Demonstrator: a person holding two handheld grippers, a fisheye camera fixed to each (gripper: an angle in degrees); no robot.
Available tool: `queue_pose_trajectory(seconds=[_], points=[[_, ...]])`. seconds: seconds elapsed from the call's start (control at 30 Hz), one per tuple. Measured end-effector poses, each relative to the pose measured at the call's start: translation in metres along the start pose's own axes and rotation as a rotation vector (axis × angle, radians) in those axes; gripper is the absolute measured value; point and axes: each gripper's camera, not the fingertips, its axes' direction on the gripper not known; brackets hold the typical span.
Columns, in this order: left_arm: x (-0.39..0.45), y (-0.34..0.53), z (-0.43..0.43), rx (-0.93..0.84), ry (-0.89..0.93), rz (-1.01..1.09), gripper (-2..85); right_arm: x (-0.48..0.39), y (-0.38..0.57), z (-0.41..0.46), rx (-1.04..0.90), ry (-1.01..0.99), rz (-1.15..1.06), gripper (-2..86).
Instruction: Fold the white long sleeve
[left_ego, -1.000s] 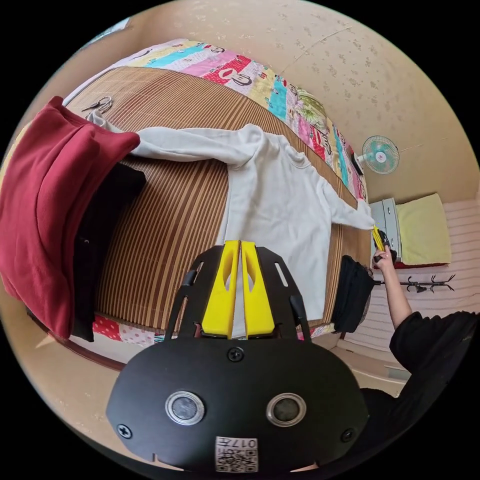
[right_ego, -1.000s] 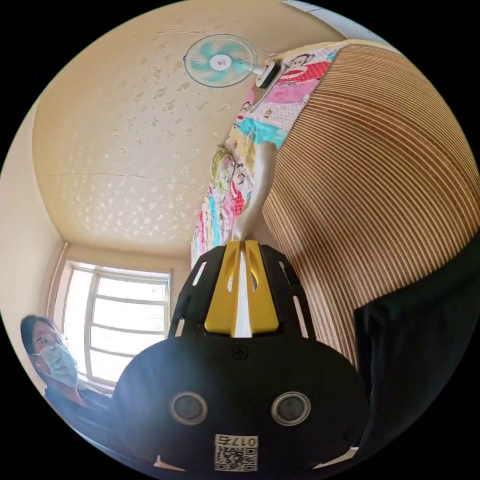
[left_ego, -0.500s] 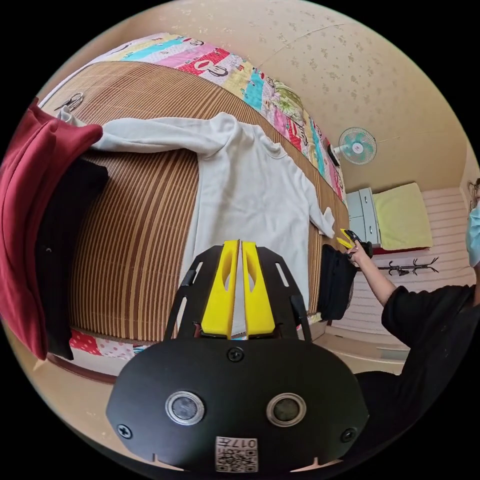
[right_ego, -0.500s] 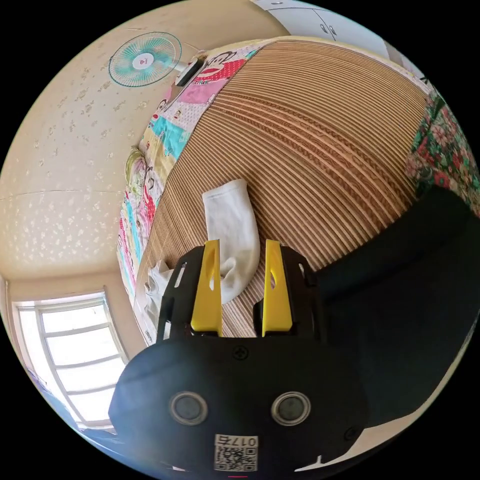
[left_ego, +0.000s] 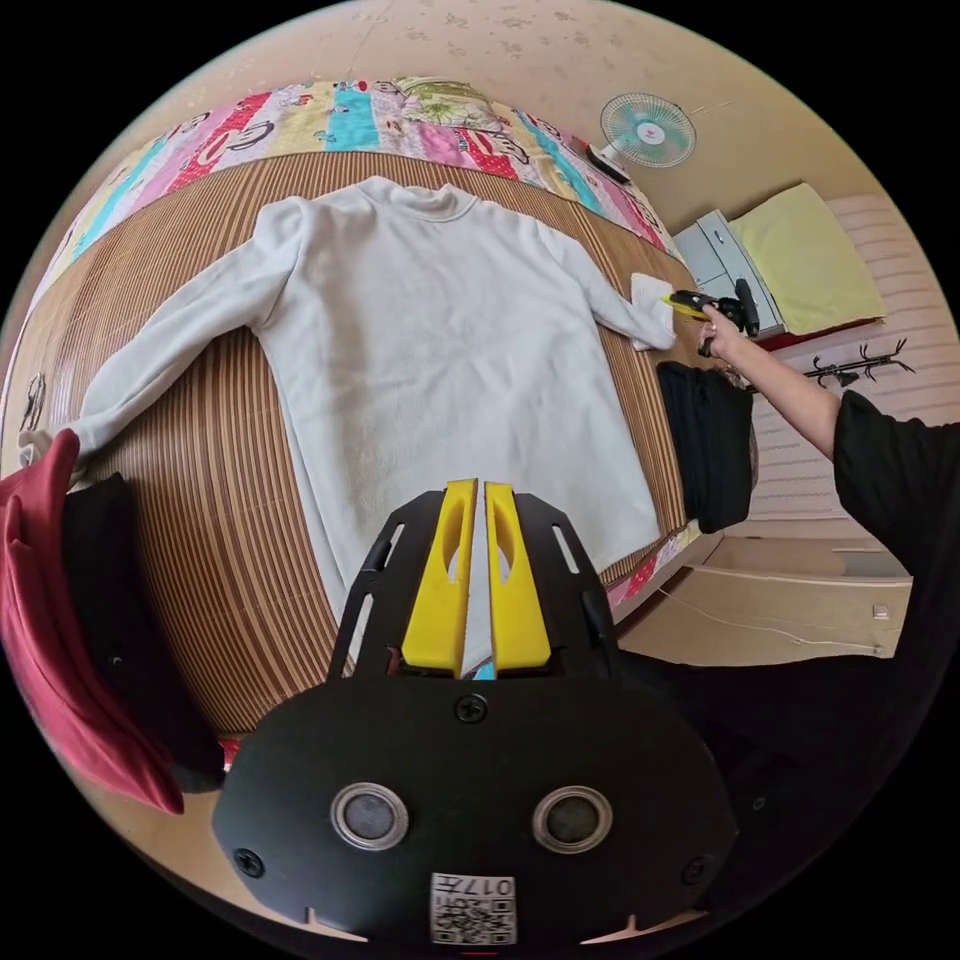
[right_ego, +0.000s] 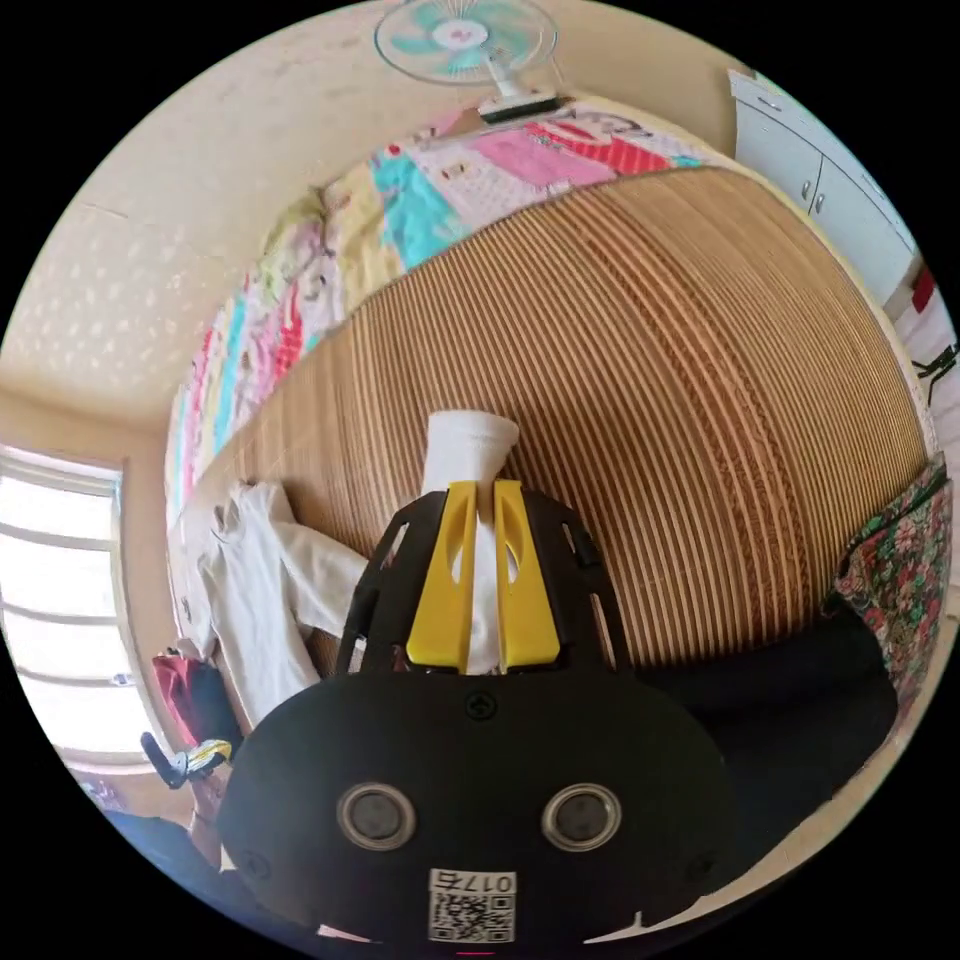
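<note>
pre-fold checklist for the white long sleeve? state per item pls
1. Left gripper shut on the hem of the white long sleeve: ok.
2. Right gripper shut on the sleeve cuff: ok.
3. Body lying flat on the bamboo mat: ok.
4. Far sleeve spread out straight: not ok, its cuff ends under the red garment.
5. Black garment off the shirt: ok.

you see a white long sleeve (left_ego: 440, 340) on a brown striped mat (left_ego: 230, 520), edged by a patchwork quilt (left_ego: 330, 110) in pink, teal and yellow. a red cloth (left_ego: 50, 620) covers a black one (left_ego: 120, 620). your gripper (left_ego: 476, 500) has yellow jaws on black.
</note>
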Motion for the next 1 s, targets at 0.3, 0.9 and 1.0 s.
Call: queue_pose_trajectory(seconds=[0.3,0.9,1.0], points=[[0.013,0.014,0.033,-0.019,0.122,0.054,-0.9,0.084,0.103,-0.042,0.121,0.006,0.473,3.3],[-0.037,0.063,-0.010,0.255,0.274,0.092,4.8,-0.479,0.208,0.087,0.126,-0.303,-0.475,3.4],[-0.055,0.079,-0.018,0.282,0.291,0.089,5.0,-0.527,0.265,0.185,-0.029,-0.277,-0.527,3.9]])
